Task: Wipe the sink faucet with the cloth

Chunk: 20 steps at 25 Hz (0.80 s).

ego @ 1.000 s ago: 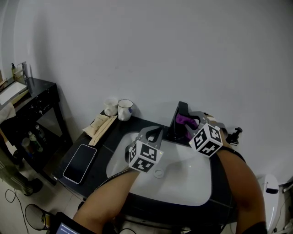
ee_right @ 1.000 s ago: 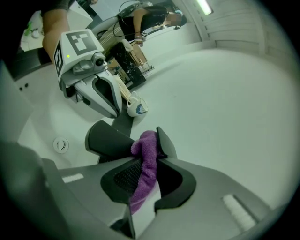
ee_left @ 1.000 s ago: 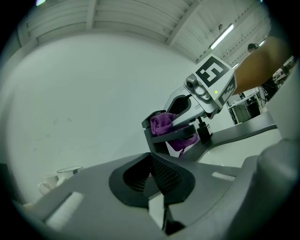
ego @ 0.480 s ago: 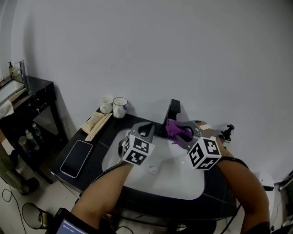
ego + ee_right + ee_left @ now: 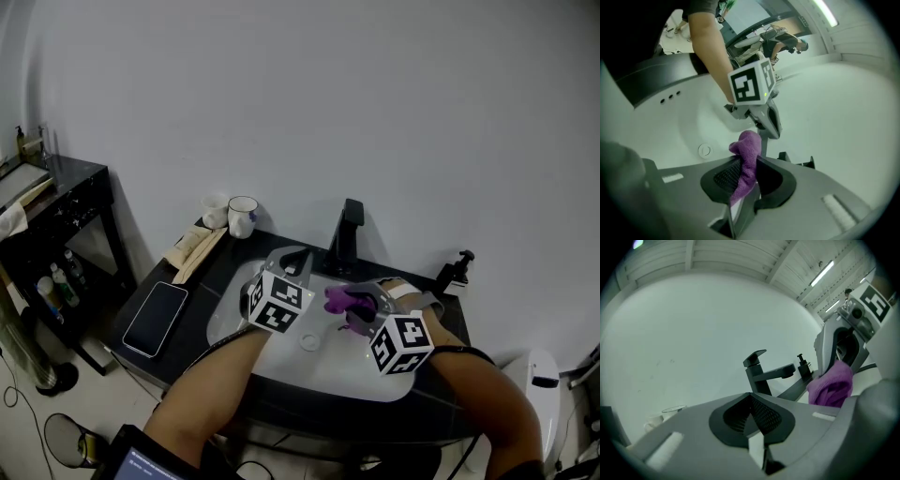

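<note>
A black faucet stands at the back of the white sink; in the left gripper view the faucet rises just beyond my jaws. My right gripper hangs over the basin in front of the faucet, shut on a bunched purple cloth. In the right gripper view the cloth is pinched between the jaws. My left gripper hovers over the basin's left part, shut with nothing in it. The purple cloth also shows at the right of the left gripper view.
A black counter holds a phone, a wrapped packet and two cups at the left. A soap pump stands at the back right. A drain lies mid-basin. A black side table stands far left.
My right gripper has drawn the purple cloth away from the faucet, toward me and down over the basin. The left gripper has stayed roughly in place over the basin's left.
</note>
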Each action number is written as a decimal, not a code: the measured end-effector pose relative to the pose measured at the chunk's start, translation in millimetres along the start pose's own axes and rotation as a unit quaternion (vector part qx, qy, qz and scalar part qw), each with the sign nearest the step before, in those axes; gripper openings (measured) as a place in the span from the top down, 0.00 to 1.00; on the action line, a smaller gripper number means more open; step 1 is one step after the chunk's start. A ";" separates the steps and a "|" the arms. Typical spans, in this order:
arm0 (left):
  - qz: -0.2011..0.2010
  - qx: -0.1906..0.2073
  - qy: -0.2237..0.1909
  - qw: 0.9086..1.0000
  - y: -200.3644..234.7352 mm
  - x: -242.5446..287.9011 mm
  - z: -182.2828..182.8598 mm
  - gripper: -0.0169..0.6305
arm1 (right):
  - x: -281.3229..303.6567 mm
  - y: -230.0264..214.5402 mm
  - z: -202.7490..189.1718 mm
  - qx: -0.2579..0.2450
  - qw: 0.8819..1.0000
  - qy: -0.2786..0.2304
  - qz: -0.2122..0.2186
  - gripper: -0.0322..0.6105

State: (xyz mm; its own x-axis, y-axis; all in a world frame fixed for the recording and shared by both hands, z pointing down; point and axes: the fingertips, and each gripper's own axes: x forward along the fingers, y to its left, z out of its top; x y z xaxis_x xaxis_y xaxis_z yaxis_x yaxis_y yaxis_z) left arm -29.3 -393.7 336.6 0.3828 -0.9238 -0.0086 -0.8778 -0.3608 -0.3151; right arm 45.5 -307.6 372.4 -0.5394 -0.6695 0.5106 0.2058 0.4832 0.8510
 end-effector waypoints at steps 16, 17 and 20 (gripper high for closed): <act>-0.014 -0.001 -0.011 1.000 -8.2 7.4 5.0 0.95 | 63.8 -56.8 -67.4 0.031 0.981 0.042 -0.189 0.84; -0.015 -0.002 -0.011 1.000 -8.7 7.9 5.1 0.95 | 67.1 -58.7 -68.6 0.032 0.980 0.040 -0.193 0.84; -0.017 -0.003 -0.010 1.000 -10.4 8.7 4.5 0.95 | 78.2 -62.5 -70.0 0.038 0.979 0.039 -0.196 0.84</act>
State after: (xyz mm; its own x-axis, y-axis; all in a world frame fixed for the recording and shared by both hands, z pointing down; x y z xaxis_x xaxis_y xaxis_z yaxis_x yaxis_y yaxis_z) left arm -15.5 -397.4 335.5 0.4188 -0.9079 -0.0177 -0.8656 -0.3932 -0.3101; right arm 47.5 -429.6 367.7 -0.5000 -0.8517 0.1572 -0.0670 0.2190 0.9734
